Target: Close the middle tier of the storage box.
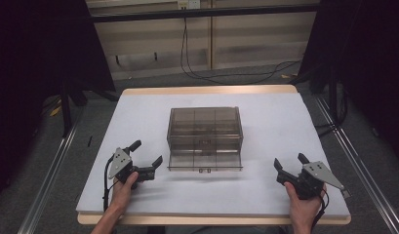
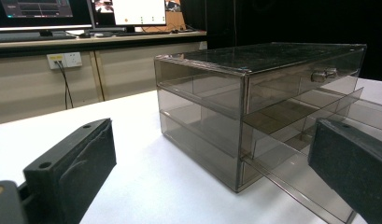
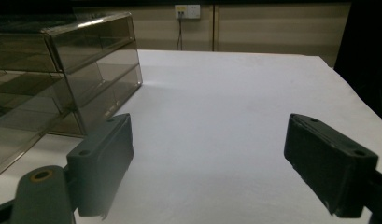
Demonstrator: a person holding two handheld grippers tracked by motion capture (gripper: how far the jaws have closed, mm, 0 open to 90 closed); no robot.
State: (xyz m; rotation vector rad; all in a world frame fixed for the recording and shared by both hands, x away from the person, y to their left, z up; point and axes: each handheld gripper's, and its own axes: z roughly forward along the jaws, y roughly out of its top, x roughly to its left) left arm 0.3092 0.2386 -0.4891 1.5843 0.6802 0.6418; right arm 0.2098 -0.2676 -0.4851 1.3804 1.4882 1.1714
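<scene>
The left gripper [image 1: 148, 152] and right gripper [image 1: 290, 163] rest wide apart beside the box [image 1: 205, 139], holding nothing; its bottom drawer [image 1: 205, 161] sticks out, maybe ready to push

A table [image 1: 280, 122] with a pale wooden edge carries a white mat that covers nearly its whole top, leaving a thin strip of wood showing along the far and near sides. A smoky transparent plastic drawer cabinet [image 1: 205, 127] stands directly on the mat near its middle, slightly toward the far side. Its bottom drawer [image 1: 205, 161] is pulled out toward the near edge and rests low over the mat; inner dividers show through the walls. The upper drawer is shut, with a small knob [image 2: 323, 74] on its front.
</scene>
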